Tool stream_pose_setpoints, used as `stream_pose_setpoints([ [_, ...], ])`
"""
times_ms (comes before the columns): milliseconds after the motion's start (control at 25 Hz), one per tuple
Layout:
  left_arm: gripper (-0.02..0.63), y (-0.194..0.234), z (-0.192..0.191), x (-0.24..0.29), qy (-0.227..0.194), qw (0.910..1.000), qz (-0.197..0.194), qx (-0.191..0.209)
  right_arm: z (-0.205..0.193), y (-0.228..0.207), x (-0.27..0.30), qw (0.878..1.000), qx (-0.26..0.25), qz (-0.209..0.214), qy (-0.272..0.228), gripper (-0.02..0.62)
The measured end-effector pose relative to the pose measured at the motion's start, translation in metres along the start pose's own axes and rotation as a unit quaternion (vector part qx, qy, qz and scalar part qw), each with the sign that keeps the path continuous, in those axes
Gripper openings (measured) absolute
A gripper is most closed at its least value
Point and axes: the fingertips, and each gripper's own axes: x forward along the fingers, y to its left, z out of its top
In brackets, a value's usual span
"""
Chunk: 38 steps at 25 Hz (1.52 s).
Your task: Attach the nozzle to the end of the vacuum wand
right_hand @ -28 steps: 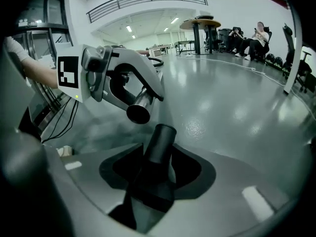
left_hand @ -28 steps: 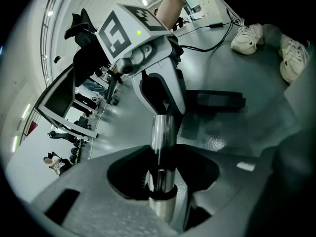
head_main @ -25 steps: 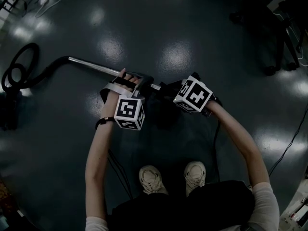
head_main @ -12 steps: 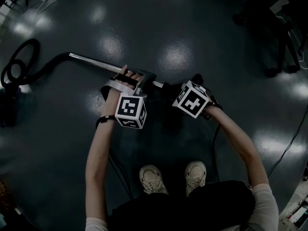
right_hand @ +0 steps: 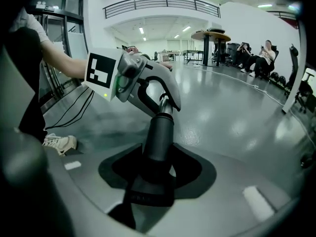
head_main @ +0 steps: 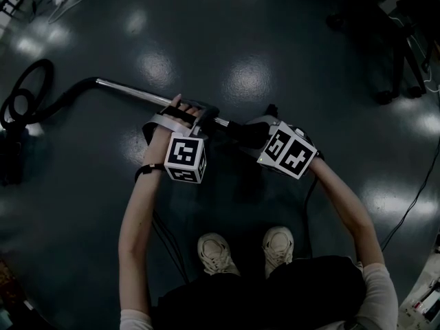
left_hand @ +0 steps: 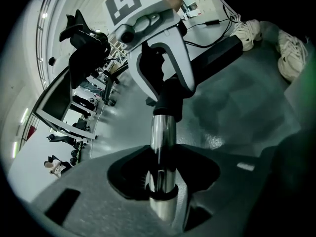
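In the head view my left gripper (head_main: 189,115) is shut on the chrome vacuum wand (head_main: 137,93), which runs up-left to a black hose (head_main: 27,98). The left gripper view shows the tube (left_hand: 162,147) clamped between the jaws (left_hand: 160,181). A black nozzle (head_main: 244,133) sits on the wand's right end, in line with it (left_hand: 170,100). My right gripper (head_main: 265,130) stands around the nozzle's wide rear end (right_hand: 158,137). Its jaws (right_hand: 148,181) are spread, with a gap showing beside the nozzle.
The person's two shoes (head_main: 216,253) stand on the glossy dark floor below the grippers. The vacuum's dark body (head_main: 10,157) lies at the far left. A chair base (head_main: 399,81) stands upper right. A cable (head_main: 412,212) trails at the right. Seated people (right_hand: 266,53) are far off.
My right gripper has slid right and slightly back along the nozzle, away from the left gripper, and its marker cube has rolled. The left gripper and wand have stayed put.
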Motion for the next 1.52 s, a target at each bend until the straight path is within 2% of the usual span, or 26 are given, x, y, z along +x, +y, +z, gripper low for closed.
stream_pose_setpoints([
  [280,0.154,-0.001,0.004,-0.006,0.004,0.9999,0.007,0.011,0.008,0.002,-0.005,1.000,-0.005,-0.006,0.010,0.199],
  [520,0.153,0.005,0.007,-0.005,0.010,0.9998,0.013,0.014,0.015,-0.003,-0.013,0.996,-0.001,-0.048,0.073,0.199],
  [720,0.155,-0.001,0.016,-0.005,0.008,0.9996,0.010,0.024,0.022,-0.002,-0.004,0.988,-0.045,-0.045,0.137,0.201],
  [800,0.153,-0.002,0.014,-0.002,0.012,0.9996,0.011,0.021,0.022,-0.003,0.001,0.987,-0.051,-0.041,0.147,0.202],
  [960,0.156,-0.007,0.014,0.007,0.004,0.9998,0.004,0.022,0.017,-0.003,0.005,0.991,-0.050,-0.037,0.115,0.204],
  [1080,0.193,-0.025,0.011,0.015,0.002,0.9999,-0.016,-0.002,0.020,-0.010,0.003,0.993,-0.056,-0.079,0.071,0.196],
  [1160,0.206,-0.033,0.004,0.014,0.005,0.9993,-0.028,-0.023,0.019,-0.015,-0.002,0.992,-0.055,-0.097,0.062,0.192],
  [1240,0.206,-0.029,-0.004,0.005,0.007,0.9989,-0.015,-0.045,0.020,-0.017,-0.007,0.993,-0.039,-0.102,0.050,0.167],
  [1320,0.189,-0.013,-0.015,-0.010,0.002,0.9957,0.026,-0.088,0.027,-0.020,-0.016,0.994,-0.011,-0.105,0.023,0.147],
  [1360,0.146,-0.001,-0.021,-0.021,-0.008,0.9899,0.059,-0.129,0.033,-0.023,-0.021,0.994,0.009,-0.109,0.001,0.129],
  [1400,0.111,0.014,-0.027,-0.034,-0.027,0.9771,0.100,-0.186,0.041,-0.027,-0.028,0.992,0.036,-0.114,-0.027,0.110],
  [1440,0.062,0.031,-0.032,-0.051,-0.059,0.9532,0.144,-0.259,0.050,-0.033,-0.036,0.989,0.067,-0.120,-0.062,0.083],
  [1480,0.004,0.047,-0.036,-0.069,-0.101,0.9158,0.185,-0.342,0.059,-0.039,-0.046,0.981,0.102,-0.128,-0.103,0.047],
  [1520,0.003,0.062,-0.040,-0.088,-0.147,0.8676,0.220,-0.421,0.069,-0.045,-0.056,0.970,0.137,-0.136,-0.147,0.005],
])
